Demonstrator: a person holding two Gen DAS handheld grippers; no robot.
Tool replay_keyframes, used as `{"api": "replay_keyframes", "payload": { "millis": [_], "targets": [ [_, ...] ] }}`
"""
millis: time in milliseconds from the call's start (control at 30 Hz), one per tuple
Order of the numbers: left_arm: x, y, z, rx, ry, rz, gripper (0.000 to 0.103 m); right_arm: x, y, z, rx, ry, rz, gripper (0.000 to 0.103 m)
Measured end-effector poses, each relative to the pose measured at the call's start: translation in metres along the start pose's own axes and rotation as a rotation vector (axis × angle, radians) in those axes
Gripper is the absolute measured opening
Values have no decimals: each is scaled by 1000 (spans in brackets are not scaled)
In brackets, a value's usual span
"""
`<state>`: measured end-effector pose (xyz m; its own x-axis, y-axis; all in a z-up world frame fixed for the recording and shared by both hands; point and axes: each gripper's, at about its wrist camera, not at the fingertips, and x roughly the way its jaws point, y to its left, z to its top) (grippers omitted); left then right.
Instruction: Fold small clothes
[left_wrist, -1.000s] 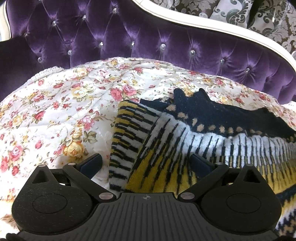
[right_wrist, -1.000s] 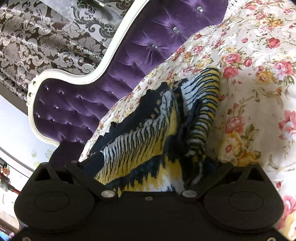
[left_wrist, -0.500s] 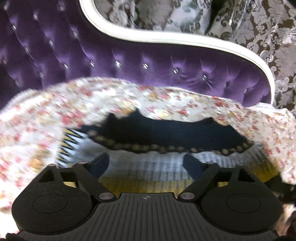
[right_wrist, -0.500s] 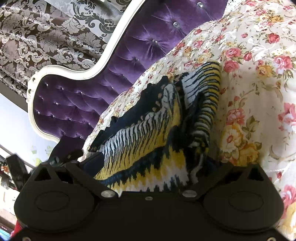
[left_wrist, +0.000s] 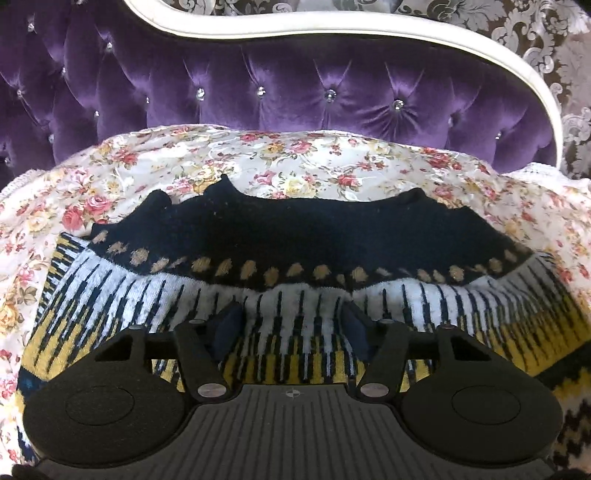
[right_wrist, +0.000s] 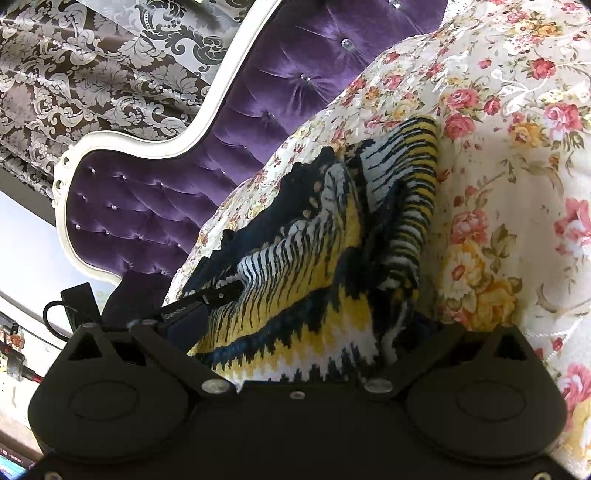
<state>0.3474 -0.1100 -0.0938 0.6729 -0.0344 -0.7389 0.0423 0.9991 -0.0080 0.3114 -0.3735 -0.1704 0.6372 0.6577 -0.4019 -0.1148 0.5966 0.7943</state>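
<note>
A knitted sweater (left_wrist: 295, 236) with a navy band, tan dots and black, white and yellow stripes lies spread on a floral quilt (left_wrist: 295, 166). My left gripper (left_wrist: 291, 321) points down onto its striped part. Its jaws are closing, with flat knit between the blue pads (left_wrist: 229, 325), which stand apart. In the right wrist view the sweater (right_wrist: 295, 266) is bunched, with one side folded over. My right gripper (right_wrist: 310, 332) has its fingers wide, and the sweater's lower edge fills the gap; its right pad is hidden. The left gripper (right_wrist: 207, 295) shows there as a dark bar resting on the stripes.
A tufted purple velvet headboard (left_wrist: 295, 92) with a white frame rises just behind the quilt. Patterned grey wall covering (right_wrist: 92, 74) lies beyond it. Bare quilt (right_wrist: 498, 129) stretches to the right of the sweater in the right wrist view.
My left gripper has slid sideways along the sweater, from its folded left end to the middle, and its jaws have narrowed. It now shows in the right wrist view. The right gripper has kept still.
</note>
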Motion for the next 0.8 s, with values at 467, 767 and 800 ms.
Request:
{"api": "replay_keyframes", "payload": {
  "millis": [467,767,800],
  "targets": [
    [-38,13,-30,-84,22,-115,50,-1,0,-1,-2,-7,6,103],
    [-54,10,-61,-10,-3,-129,50,-3,-2,-3,-18,-42,-35,70],
    [-54,10,-61,-12,-2,-131,50,-2,-5,-3,-9,-45,-51,53]
  ]
}}
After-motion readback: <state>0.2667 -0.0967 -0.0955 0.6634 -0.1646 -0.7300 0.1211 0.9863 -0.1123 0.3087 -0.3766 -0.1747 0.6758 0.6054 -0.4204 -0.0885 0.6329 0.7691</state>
